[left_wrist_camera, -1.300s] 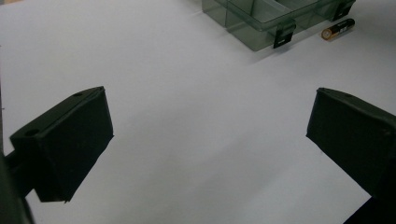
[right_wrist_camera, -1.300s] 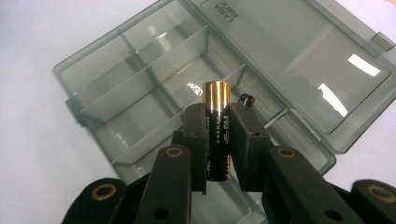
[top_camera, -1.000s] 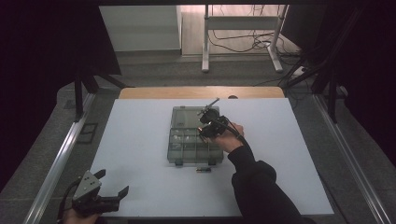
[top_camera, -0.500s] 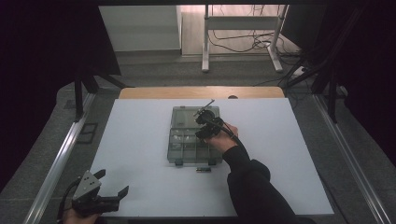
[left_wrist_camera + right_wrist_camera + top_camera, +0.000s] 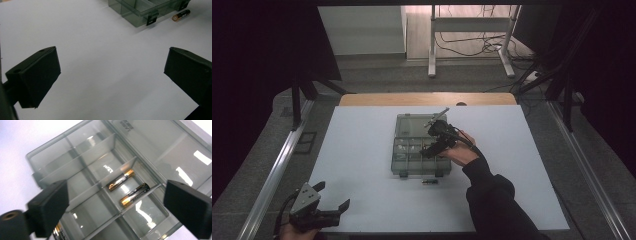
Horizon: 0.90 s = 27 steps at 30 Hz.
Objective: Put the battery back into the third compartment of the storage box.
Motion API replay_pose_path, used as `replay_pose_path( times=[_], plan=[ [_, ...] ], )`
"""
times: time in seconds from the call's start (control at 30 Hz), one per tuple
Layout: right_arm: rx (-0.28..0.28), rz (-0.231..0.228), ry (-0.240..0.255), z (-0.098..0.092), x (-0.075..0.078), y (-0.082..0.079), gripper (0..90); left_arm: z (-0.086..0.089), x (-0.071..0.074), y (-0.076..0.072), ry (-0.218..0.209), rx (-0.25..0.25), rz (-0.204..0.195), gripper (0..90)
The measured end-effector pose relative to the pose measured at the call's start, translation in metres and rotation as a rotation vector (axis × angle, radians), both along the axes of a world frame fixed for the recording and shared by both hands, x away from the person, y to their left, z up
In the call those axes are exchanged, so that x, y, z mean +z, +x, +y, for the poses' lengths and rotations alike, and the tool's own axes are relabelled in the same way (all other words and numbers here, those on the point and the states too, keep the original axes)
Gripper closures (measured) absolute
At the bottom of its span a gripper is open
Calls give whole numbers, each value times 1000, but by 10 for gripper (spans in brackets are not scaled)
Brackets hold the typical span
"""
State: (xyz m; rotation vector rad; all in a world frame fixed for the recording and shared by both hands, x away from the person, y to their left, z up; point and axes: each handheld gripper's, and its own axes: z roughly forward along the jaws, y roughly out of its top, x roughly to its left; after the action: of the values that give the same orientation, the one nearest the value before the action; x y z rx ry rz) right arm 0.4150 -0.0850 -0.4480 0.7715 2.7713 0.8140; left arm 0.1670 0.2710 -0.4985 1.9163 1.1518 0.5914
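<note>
A clear grey compartment box (image 5: 412, 159) lies open mid-table, its lid folded back. My right gripper (image 5: 430, 141) hovers over it. Its jaws have just been opening and stand wide apart (image 5: 117, 201) with nothing held between them. Below them, two AA batteries (image 5: 120, 180) (image 5: 135, 194) lie side by side in one compartment. Part of another battery (image 5: 58, 232) shows under one jaw. A loose battery (image 5: 428, 182) lies on the table just in front of the box. My left gripper (image 5: 333, 195) rests open near the front left corner, well away from the box (image 5: 140, 10) and the loose battery (image 5: 181, 15).
The white table top (image 5: 362, 150) has a wooden strip along its far edge. Metal rails (image 5: 277, 170) run along both sides. A white stand (image 5: 432, 45) and cables sit on the floor beyond.
The right hand has shifted slightly over the box. The left gripper has stayed where it was.
</note>
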Motion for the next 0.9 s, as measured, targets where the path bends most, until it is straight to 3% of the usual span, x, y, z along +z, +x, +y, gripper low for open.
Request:
replay_pose_path(
  times=[0.13, 0.4, 0.7, 0.9],
  plan=[
    [34, -40, 16, -4, 3, -12, 0, 0, 0, 0, 0, 1, 0, 8],
    [63, -71, 37, -14, 6, -30, 0, 0, 0, 0, 2, 1, 0, 9],
    [58, -53, 64, -23, 4, -48, 0, 0, 0, 0, 5, 1, -1, 9],
    [43, -25, 47, -25, 2, -57, 10, -1, 0, 0, 7, 1, -2, 9]
  ],
)
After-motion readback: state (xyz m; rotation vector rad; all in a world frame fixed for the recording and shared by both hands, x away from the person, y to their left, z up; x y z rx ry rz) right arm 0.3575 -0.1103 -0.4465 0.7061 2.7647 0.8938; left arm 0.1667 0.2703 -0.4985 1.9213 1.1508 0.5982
